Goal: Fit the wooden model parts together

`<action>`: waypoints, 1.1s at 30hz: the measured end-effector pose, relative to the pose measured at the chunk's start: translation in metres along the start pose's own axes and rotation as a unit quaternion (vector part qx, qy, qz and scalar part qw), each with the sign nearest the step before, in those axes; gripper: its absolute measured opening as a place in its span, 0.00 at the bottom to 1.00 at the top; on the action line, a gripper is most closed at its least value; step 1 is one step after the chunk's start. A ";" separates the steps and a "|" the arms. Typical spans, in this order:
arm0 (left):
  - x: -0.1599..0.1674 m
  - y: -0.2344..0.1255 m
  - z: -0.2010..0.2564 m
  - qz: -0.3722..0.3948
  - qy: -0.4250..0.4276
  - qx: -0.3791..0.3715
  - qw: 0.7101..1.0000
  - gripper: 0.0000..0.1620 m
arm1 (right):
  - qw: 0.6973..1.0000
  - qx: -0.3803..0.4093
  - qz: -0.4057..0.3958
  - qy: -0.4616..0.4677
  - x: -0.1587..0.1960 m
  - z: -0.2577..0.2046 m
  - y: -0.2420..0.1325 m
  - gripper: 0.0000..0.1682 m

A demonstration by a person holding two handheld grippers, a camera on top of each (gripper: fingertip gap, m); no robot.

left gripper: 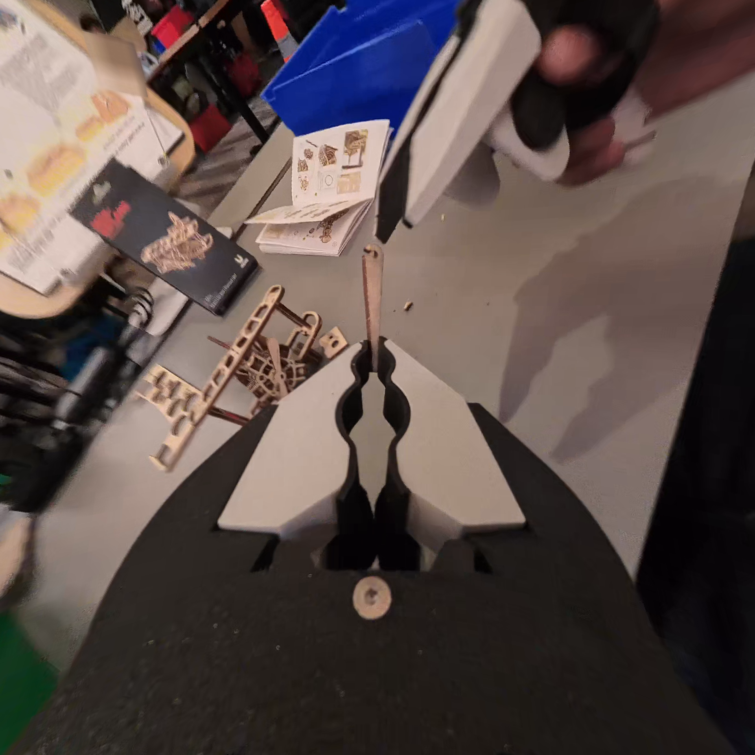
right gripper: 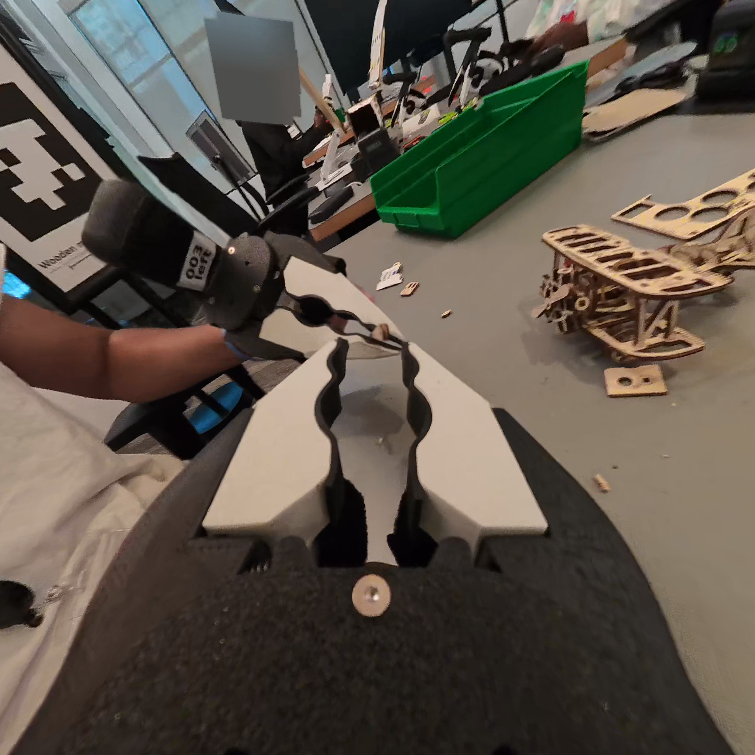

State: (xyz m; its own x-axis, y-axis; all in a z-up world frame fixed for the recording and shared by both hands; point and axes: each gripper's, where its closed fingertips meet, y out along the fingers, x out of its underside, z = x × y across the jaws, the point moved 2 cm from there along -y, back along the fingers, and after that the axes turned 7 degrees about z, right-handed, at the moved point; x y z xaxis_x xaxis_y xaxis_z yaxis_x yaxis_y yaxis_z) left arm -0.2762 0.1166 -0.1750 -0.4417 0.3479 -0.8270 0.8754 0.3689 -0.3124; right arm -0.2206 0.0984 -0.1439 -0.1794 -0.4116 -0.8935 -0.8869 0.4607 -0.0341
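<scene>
My left gripper (left gripper: 372, 347) is shut on a thin wooden strip (left gripper: 372, 294) that sticks forward out of its tips, above the grey table (left gripper: 531, 327). The strip's small round end (right gripper: 382, 331) shows in the right wrist view, just beyond the tips of my right gripper (right gripper: 374, 349), which is open and empty. The right gripper (left gripper: 394, 228), in a gloved hand, hangs just past the strip's far end. A wooden biplane model (right gripper: 625, 302) stands on the table to the right; it also shows in the left wrist view (left gripper: 261, 359), left of my left gripper (right gripper: 392, 339).
A small wooden square with holes (right gripper: 635, 380) lies in front of the model and a punched wooden sheet (right gripper: 694, 212) behind it. A green bin (right gripper: 482, 163), a blue bin (left gripper: 347, 81), an open booklet (left gripper: 327, 196) and a black box (left gripper: 163, 237) sit farther off. The tips of one gripper are about 5 cm away from the tips of the other.
</scene>
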 end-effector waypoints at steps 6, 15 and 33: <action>-0.009 0.011 0.013 0.009 0.098 0.011 0.995 0.00 | 0.999 0.009 -0.028 -0.016 0.011 -0.003 -0.004 0.10; -0.011 0.014 0.023 0.021 0.106 0.036 0.993 0.00 | 0.998 0.014 -0.052 -0.018 0.019 -0.002 -0.012 0.06; 0.002 0.005 -0.006 -0.009 -0.135 0.183 0.974 0.24 | 0.995 0.052 -0.078 -0.045 0.009 0.034 -0.024 0.01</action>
State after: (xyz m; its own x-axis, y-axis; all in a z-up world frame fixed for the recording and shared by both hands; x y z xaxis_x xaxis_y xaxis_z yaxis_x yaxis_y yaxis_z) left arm -0.2736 0.1246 -0.1755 -0.4331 0.0859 -0.8972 0.9012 0.0231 -0.4328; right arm -0.1867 0.1101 -0.1664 0.0003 -0.4150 -0.9098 -0.8513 0.4773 -0.2179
